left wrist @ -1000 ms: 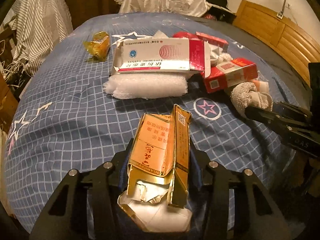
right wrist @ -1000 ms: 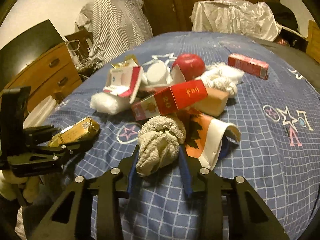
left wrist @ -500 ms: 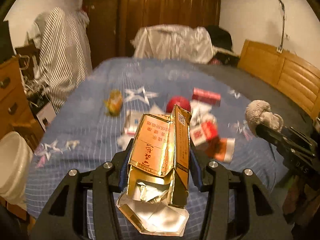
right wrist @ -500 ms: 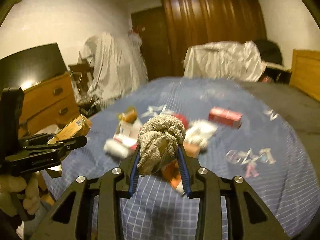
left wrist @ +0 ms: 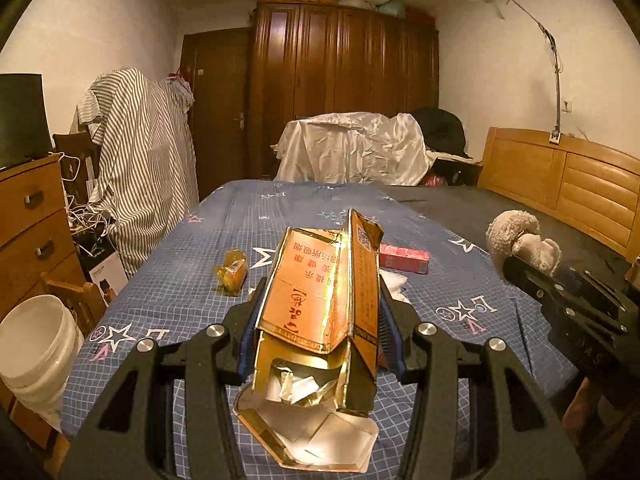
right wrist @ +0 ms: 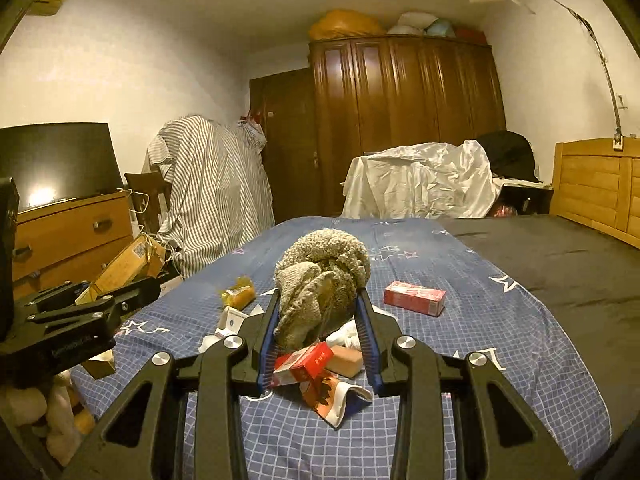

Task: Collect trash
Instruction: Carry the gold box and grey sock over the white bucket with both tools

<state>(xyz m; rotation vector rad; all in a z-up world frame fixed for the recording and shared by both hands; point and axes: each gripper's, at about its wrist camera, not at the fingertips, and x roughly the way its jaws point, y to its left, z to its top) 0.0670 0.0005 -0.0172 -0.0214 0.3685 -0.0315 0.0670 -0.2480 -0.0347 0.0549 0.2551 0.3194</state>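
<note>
Left gripper [left wrist: 320, 312] clamped on torn gold carton [left wrist: 320, 312], right gripper [right wrist: 318, 320] on what looks like balled grey cloth [right wrist: 322, 276], both above bed's [right wrist: 460, 360] near edge.

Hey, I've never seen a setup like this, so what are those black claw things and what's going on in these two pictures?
They are two hand-held grippers, each with a camera looking along its fingers; one picture comes from each. The left gripper is clamped on a torn gold and orange cardboard carton. The right gripper is squeezing a balled-up beige knitted cloth. Below lies a bed with a blue checked star-print sheet, littered with a red rectangular box, a crumpled yellow wrapper and more packaging. A white plastic bucket stands beside the bed.
</note>
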